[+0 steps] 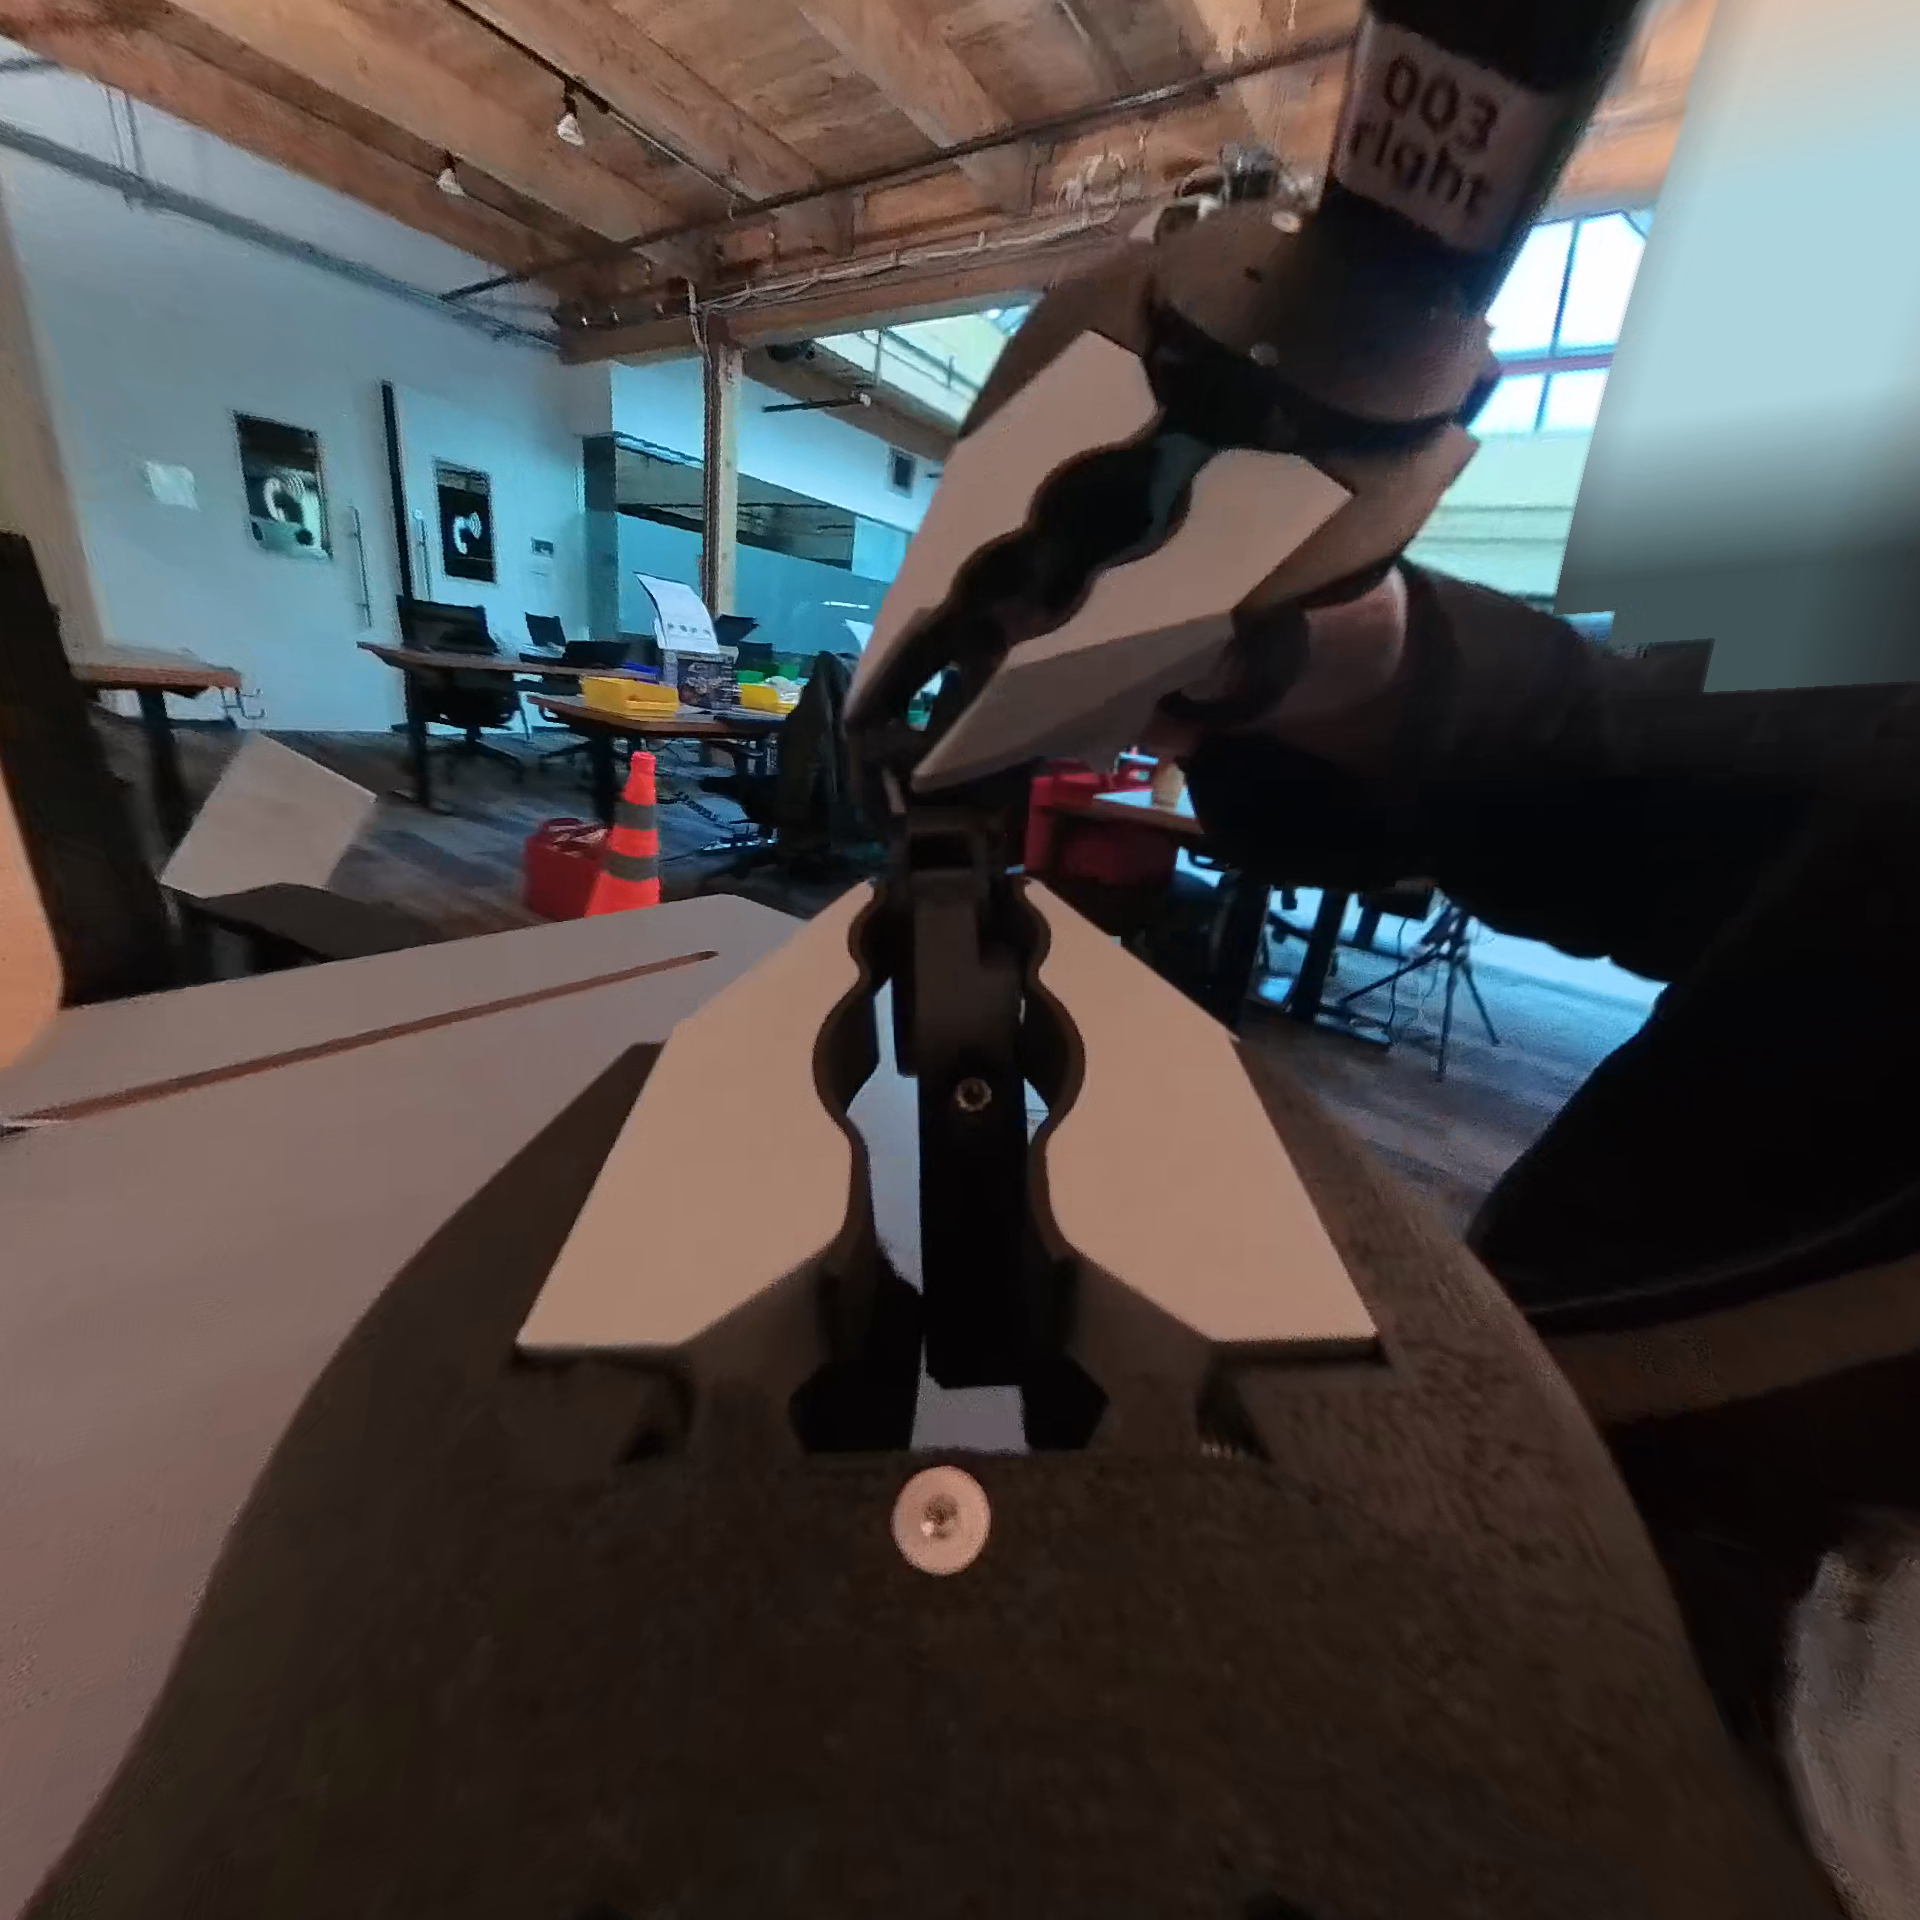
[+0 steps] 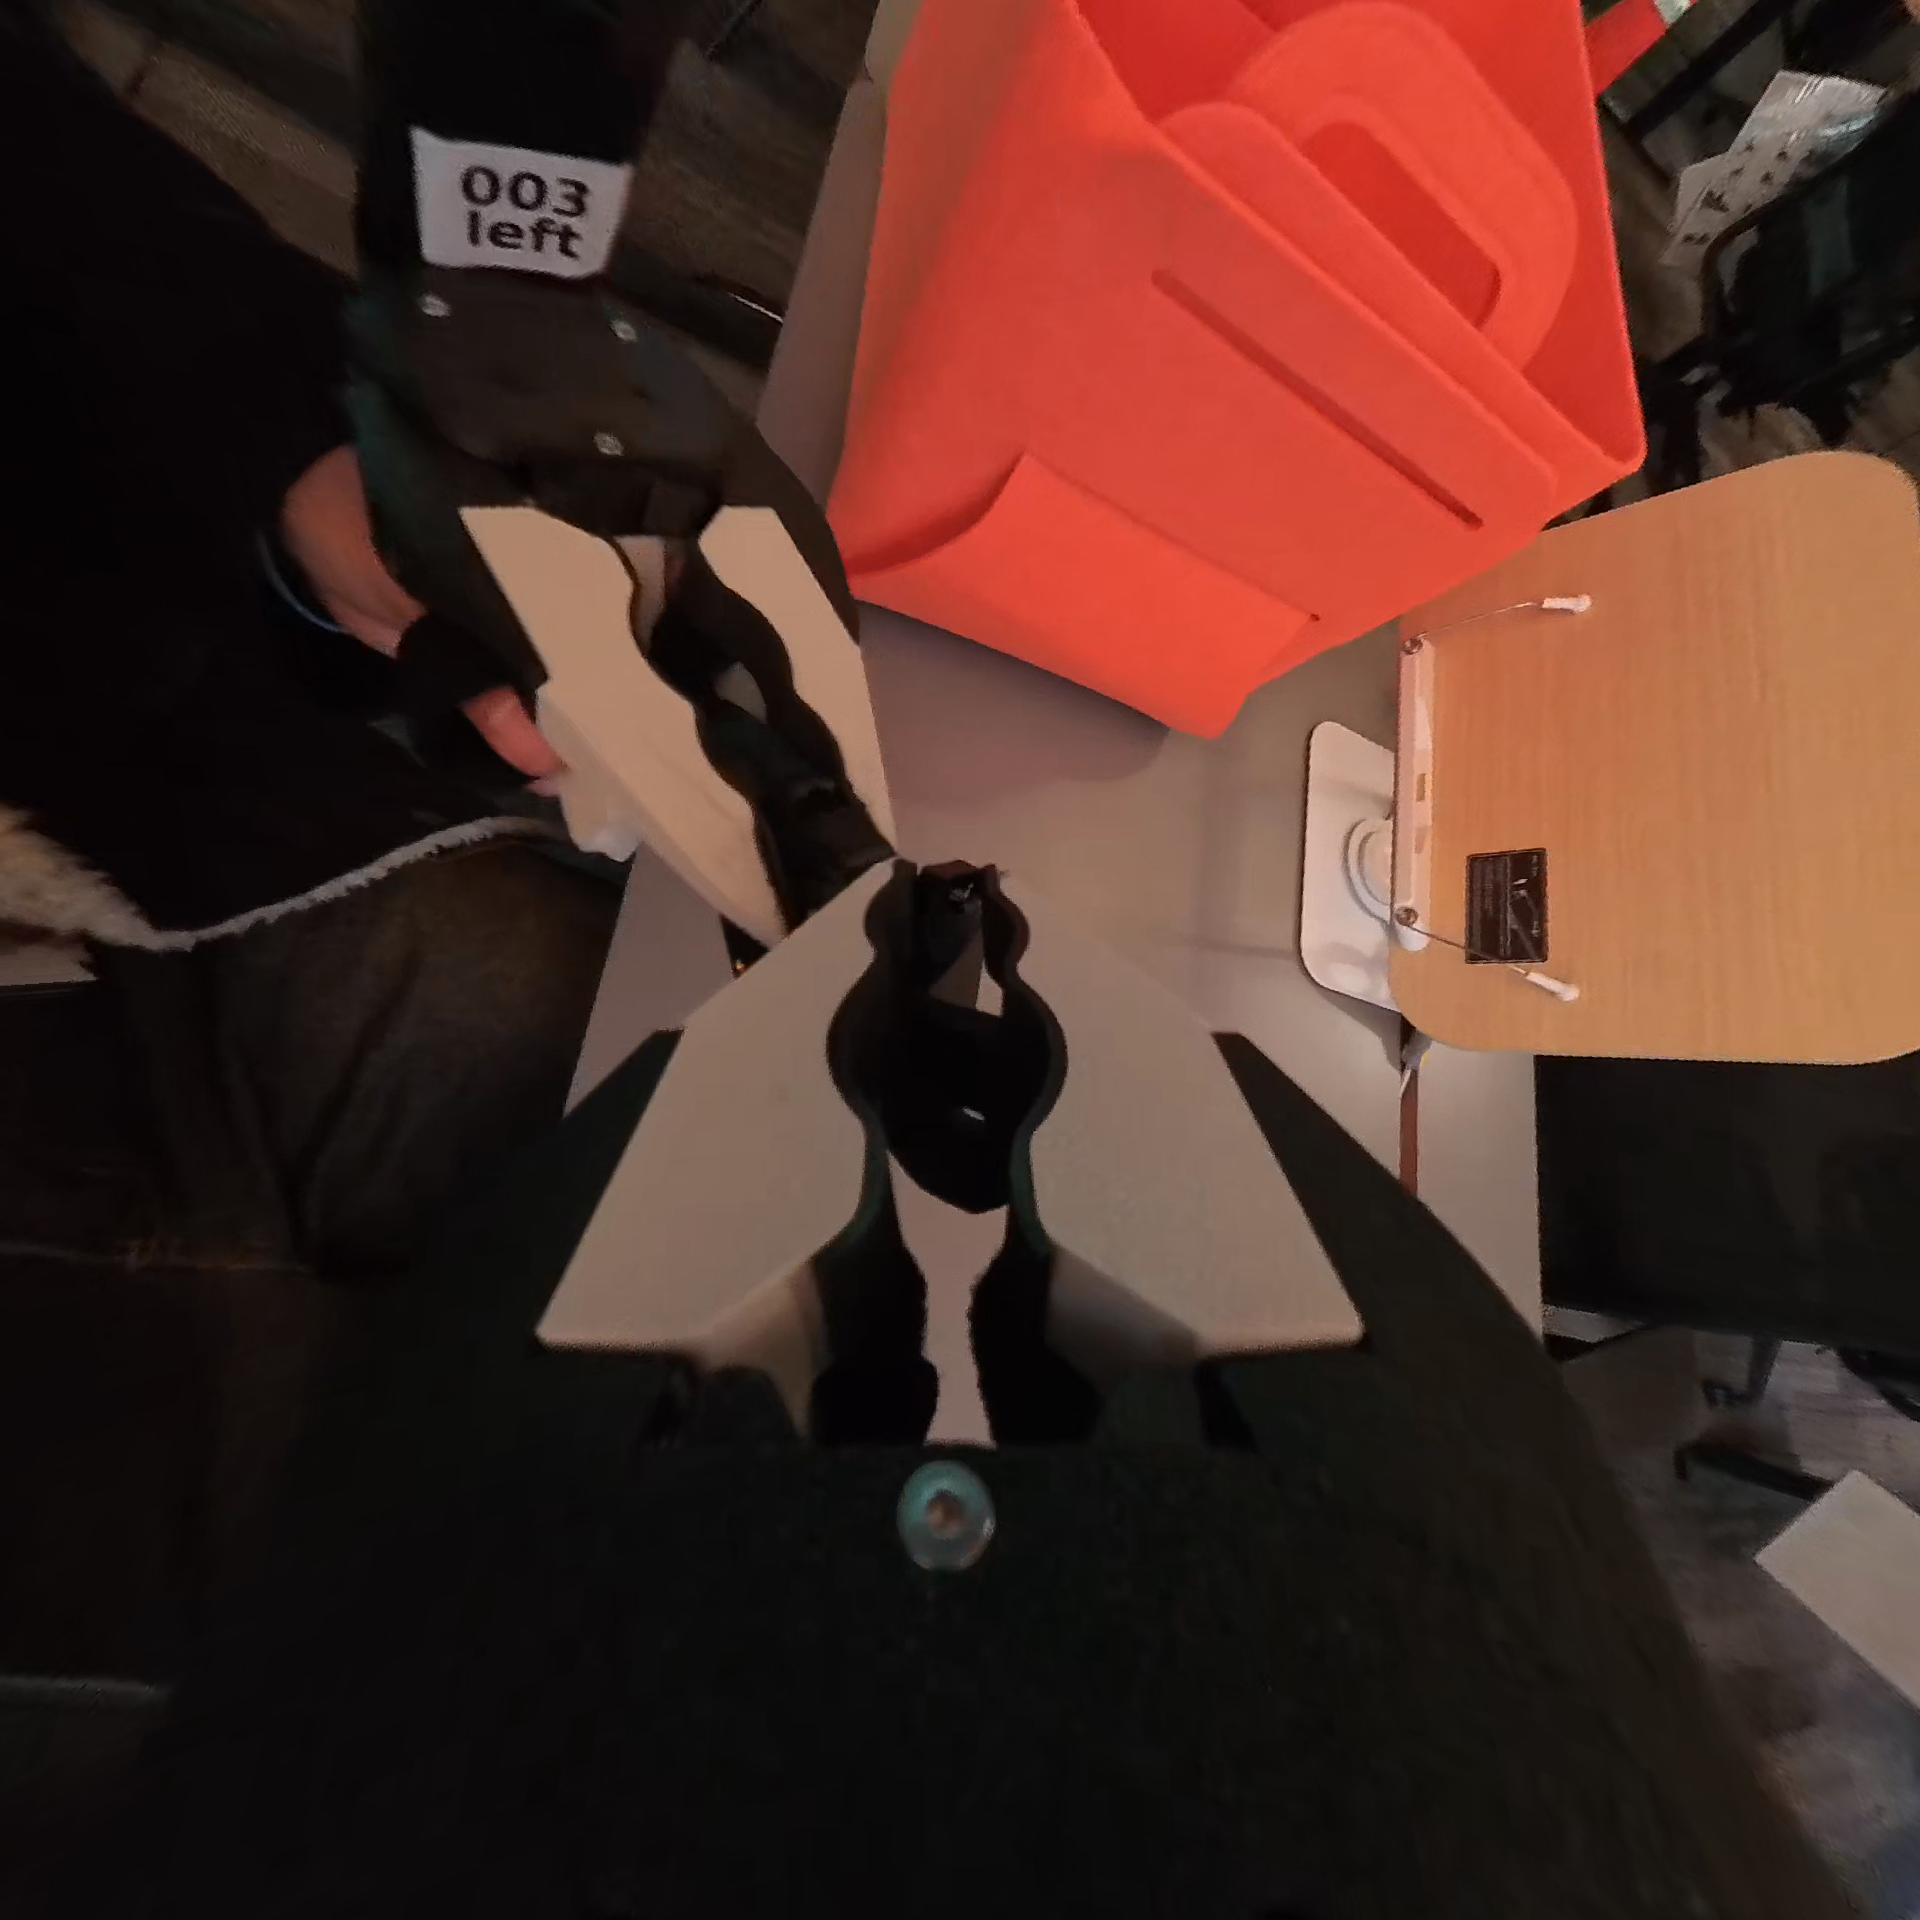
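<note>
My left gripper (image 1: 940, 894) is shut on a long black part (image 1: 966, 1143) with a small screw hole, which stands between its white fingers. My right gripper (image 1: 894, 758) comes in from the upper right and pinches the far end of the same part, tip to tip with the left one. In the right wrist view the right gripper (image 2: 951, 873) is shut on the black part (image 2: 956, 1101), and the left gripper (image 2: 821, 894) reaches in from the upper left, held by a hand (image 2: 343, 561). Both are held above a grey table (image 2: 1143, 883).
An orange bin (image 2: 1195, 364) stands on the table just beyond the grippers. A wooden board on a white stand (image 2: 1683, 748) is to the right. The grey table (image 1: 260, 1143) stretches left. Farther off are an orange traffic cone (image 1: 636, 831), desks and chairs. My left and right fingertips are right by each other.
</note>
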The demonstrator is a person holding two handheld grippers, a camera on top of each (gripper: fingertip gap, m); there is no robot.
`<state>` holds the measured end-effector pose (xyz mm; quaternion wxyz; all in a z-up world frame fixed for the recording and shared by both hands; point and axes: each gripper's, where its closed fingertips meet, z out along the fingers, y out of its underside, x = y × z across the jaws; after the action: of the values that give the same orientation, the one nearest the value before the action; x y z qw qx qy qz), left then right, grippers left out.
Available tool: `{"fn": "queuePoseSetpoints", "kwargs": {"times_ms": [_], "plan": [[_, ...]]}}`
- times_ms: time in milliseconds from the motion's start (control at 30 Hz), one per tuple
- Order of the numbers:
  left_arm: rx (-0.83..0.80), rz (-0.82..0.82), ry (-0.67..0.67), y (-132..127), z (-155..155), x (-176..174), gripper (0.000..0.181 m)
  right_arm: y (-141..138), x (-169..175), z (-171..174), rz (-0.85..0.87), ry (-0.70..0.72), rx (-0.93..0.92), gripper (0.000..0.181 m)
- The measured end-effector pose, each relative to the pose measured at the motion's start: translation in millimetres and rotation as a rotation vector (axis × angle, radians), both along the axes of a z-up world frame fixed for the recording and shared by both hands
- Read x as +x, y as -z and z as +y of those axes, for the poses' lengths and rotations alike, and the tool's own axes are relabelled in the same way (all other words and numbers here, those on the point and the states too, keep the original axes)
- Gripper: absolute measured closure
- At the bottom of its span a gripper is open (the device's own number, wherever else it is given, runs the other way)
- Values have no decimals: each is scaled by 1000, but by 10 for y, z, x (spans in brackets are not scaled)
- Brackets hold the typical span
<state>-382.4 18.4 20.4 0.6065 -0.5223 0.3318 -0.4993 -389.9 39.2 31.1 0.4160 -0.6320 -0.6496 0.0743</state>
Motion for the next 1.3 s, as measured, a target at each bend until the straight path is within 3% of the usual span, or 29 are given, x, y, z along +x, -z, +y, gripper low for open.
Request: {"fn": "queuePoseSetpoints", "kwargs": {"times_ms": [233,667,700,767,833,1000,1067,1100,1167,1300], "plan": [[-20,-14,21,-4,-6,-1,160,-12,10,-48,-38,-45,6,170],[-199,-165,216,-35,-47,-18,160,-59,-30,-61,-22,-43,74,171],[-233,-151,225,11,-27,-9,160,-96,-35,-69,-7,-46,91,181],[-289,-120,250,149,1,9,160,-359,-47,-51,97,-50,201,181],[-248,-203,203,45,45,-84,161,-379,6,-47,57,-32,178,181],[-76,-91,118,30,46,-83,160,-278,169,67,90,36,119,181],[-58,-58,92,82,77,-66,160,-272,425,263,129,135,108,181],[-58,-56,97,94,82,-50,160,-209,596,348,155,194,57,181],[-76,-77,113,86,90,-24,160,-2,850,349,262,265,-163,159],[-79,-57,113,133,99,37,160,361,1038,47,500,250,-511,137]]}}
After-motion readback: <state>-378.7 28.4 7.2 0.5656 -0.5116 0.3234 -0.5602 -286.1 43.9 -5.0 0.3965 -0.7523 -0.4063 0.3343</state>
